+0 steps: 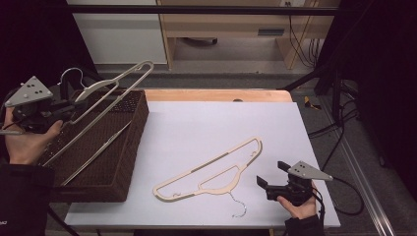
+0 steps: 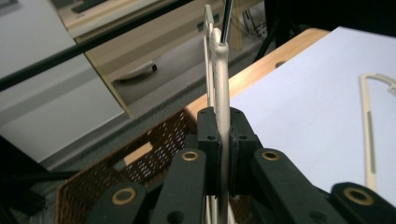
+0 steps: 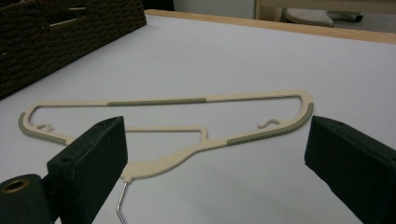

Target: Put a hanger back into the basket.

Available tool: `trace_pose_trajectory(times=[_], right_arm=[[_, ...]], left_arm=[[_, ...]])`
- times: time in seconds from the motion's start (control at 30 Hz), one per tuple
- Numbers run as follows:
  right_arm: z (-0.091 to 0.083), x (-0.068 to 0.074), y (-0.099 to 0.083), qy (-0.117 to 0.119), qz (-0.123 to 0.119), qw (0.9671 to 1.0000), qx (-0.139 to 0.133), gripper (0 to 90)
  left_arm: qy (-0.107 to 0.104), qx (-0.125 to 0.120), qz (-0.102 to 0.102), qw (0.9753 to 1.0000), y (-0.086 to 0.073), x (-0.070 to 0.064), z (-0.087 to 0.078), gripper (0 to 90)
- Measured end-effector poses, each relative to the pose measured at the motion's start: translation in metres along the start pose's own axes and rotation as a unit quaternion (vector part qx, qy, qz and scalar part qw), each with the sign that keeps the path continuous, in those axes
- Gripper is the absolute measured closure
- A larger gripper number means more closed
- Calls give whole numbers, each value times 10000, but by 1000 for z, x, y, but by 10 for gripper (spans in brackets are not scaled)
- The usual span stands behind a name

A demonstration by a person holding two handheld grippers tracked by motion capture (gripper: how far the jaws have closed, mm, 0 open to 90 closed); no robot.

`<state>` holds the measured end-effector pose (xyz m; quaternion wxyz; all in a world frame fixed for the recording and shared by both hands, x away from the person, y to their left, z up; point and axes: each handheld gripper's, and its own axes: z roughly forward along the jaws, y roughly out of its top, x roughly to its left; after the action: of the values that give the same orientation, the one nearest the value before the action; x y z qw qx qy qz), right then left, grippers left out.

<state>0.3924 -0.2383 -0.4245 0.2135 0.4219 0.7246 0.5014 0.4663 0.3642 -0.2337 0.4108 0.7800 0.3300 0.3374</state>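
My left gripper (image 1: 69, 109) is clamped on the neck of a cream hanger (image 1: 115, 86), lifted above the wicker basket (image 1: 133, 147) — another hanger lies inside it. My right gripper (image 1: 269, 183) stands wide open beside the hanger on the table (image 1: 211, 169) (its wire hook points toward me). I'd carry the held one across level, keeping its far end clear of the basket rim — then set it flat

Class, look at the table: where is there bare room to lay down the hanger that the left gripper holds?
Free: the white sheet between the basket and the far wooden edge, beyond the flat hanger. Crowded: the near strip around that hanger and the right gripper. The left gripper holds its hanger above the basket.
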Motion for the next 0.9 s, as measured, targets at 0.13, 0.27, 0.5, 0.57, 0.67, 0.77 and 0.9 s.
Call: trace_pose_trajectory(times=[0.13, 0.27, 0.5, 0.57, 0.67, 0.77, 0.9], right_arm=[[1, 1, 0, 7, 6, 10000, 25, 64], [1, 1, 0, -2, 7, 10000, 26, 64], [1, 1, 0, 1, 5, 10000, 15, 64], [1, 1, 0, 0, 2, 10000, 25, 64], [1, 1, 0, -17, -13, 10000, 38, 64], [2, 1, 0, -32, -6, 10000, 37, 64], [2, 1, -1, -23, -10, 10000, 50, 64]], left_arm=[[102, 252, 56, 9996, -14, 7, 5, 859], [162, 379, 20, 9991, -28, 15, 10, 859], [219, 595, -13, 9980, -48, 24, 15, 859], [240, 656, -16, 9976, -55, 27, 16, 859], [297, 747, -34, 9968, -63, 29, 17, 859], [338, 869, -37, 9956, -73, 29, 21, 859], [271, 934, -33, 9953, -84, 27, 28, 858]])
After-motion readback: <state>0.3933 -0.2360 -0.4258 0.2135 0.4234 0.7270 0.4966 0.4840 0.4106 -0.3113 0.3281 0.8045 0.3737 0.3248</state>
